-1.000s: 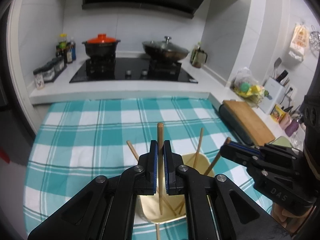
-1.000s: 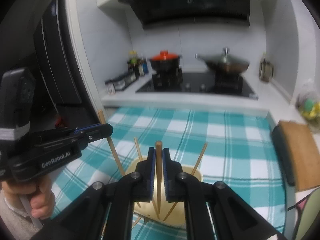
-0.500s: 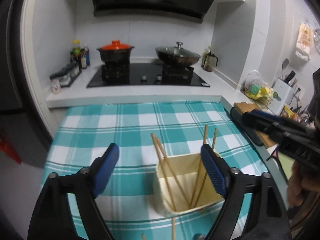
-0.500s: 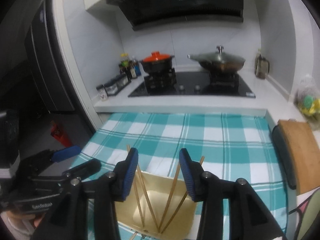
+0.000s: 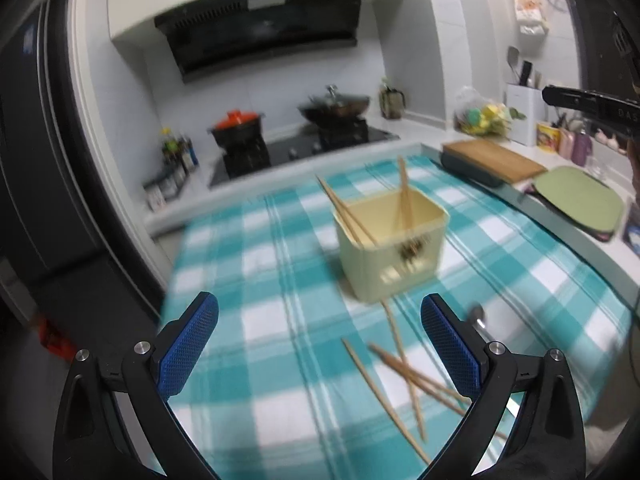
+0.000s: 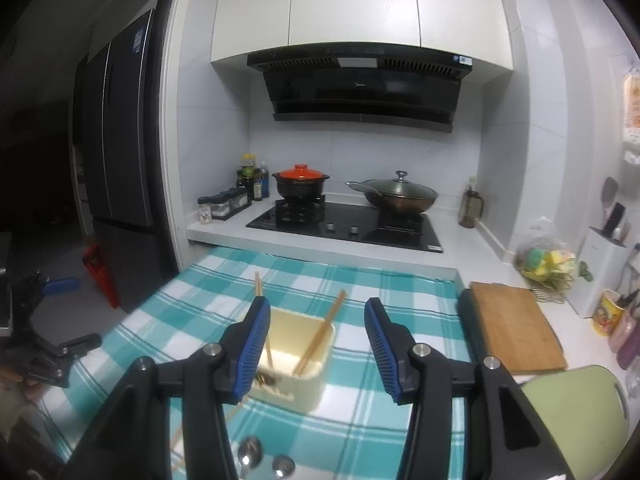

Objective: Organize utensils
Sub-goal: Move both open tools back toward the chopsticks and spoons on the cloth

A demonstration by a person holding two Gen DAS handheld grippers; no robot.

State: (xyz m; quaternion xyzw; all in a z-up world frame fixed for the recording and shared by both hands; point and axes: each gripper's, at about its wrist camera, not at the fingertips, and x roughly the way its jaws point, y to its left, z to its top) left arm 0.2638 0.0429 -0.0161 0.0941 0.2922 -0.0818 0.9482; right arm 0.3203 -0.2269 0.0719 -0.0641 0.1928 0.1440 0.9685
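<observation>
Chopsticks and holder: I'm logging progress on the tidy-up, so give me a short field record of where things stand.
holder: cream square utensil holder upright on the teal checked tablecloth
inside holder: several chopsticks leaning against its walls
loose: chopsticks crossed on the cloth in front of the holder
spoons: two metal spoons at the near edge
left gripper: jaws opening, nothing between
right gripper: jaws opening, nothing between
</observation>
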